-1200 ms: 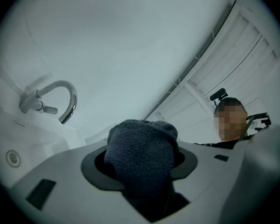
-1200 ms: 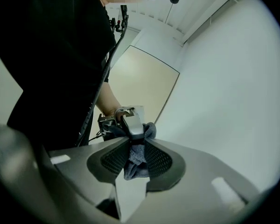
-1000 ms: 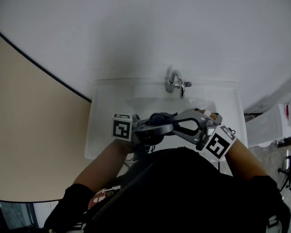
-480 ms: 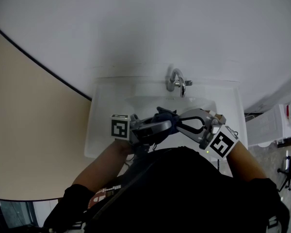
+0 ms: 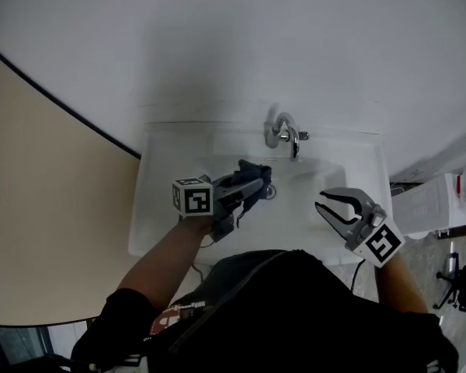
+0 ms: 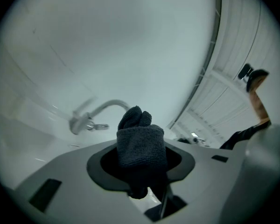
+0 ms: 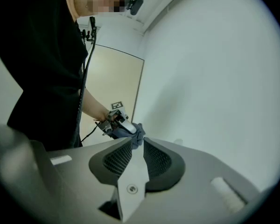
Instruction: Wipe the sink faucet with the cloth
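Our left gripper (image 5: 254, 185), at centre frame in the head view, was clamped on the folded dark blue-grey microfibre cloth (image 6: 140, 141). Its jaws had just been closing on it, leaving 1 bunched end sticking out ahead, we judged as a wiping pad. The curved chrome faucet (image 5: 284, 134) stood at upper centre, near the cloth but apart from it. Our right gripper (image 5: 321, 200) had its jaws a little apart, just eased wider, and empty. It sat at lower right over the white ceramic sink (image 5: 149, 208), probably to keep clear.

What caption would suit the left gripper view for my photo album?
Left gripper, jaws just closing on a dark folded cloth, facing the sink faucet.
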